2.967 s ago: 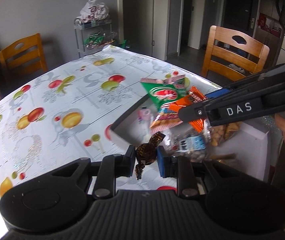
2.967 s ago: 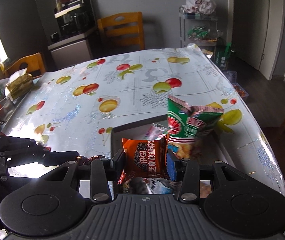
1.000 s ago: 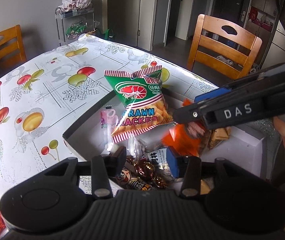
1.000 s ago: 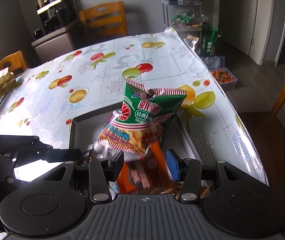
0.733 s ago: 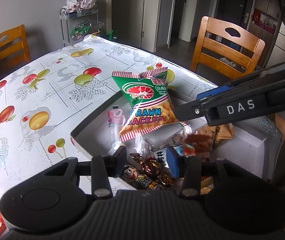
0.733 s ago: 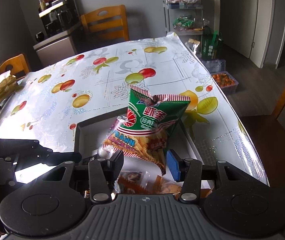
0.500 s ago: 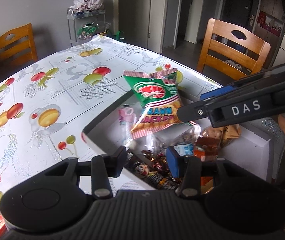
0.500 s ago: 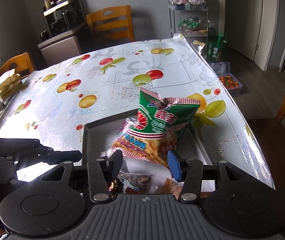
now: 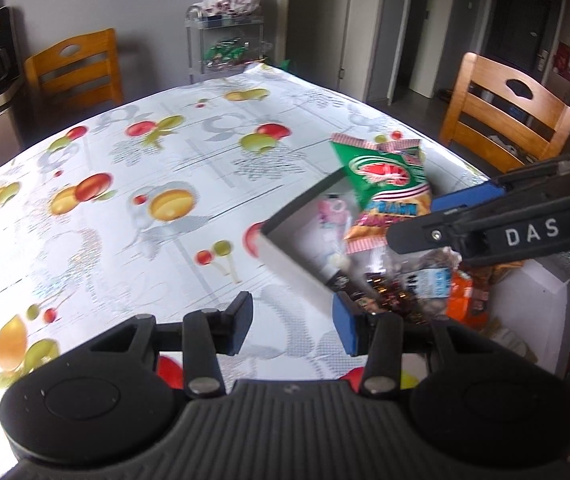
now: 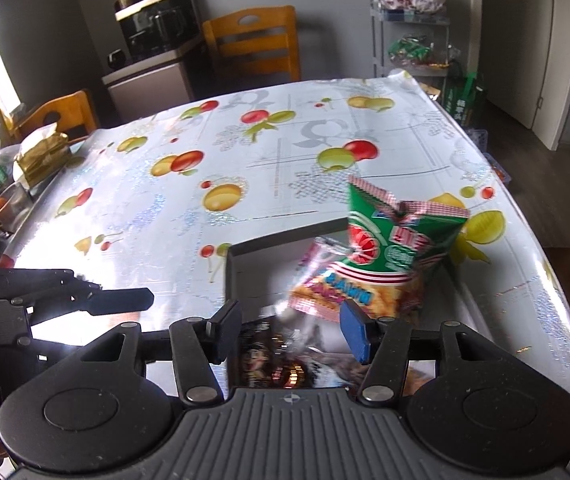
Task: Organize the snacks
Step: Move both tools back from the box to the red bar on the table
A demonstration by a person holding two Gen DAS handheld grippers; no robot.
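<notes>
Snacks: a heap of packets lies inside the white open-topped cardboard box (image 10: 232, 270), which sits on the table (image 9: 133, 184) with its fruit-print plastic cloth.
Prawn cracker bag: the green and orange foil bag (image 10: 389, 256) leans tilted against the box's far wall, at 1 o'clock from the right tool, its top above the rim.
Other packets: dark foil-wrapped sweets (image 10: 281, 368) lie on the box floor just past the right tool; an orange packet (image 9: 463, 298) and a clear bag with a blue label (image 9: 433, 280) lie at 2 o'clock from the left tool; a pink packet (image 9: 335, 210), blurred, lies against the far wall.
Left tool (image 9: 291, 320): fingers spread apart, nothing between them, over bare cloth beside the box's near left corner.
Right tool (image 10: 291, 330): fingers spread apart and empty, poised over the box's near left corner.
In the way: from the left camera the right tool's arm crosses in front of the box at 3 o'clock, hiding part of the contents.
Around: wooden chairs (image 9: 505, 116) beside the table; a metal shelf cart (image 10: 413, 40) with a white plastic bag on top at 1 o'clock; a gold packet (image 10: 41, 156) at the table's left edge, 10 o'clock.
</notes>
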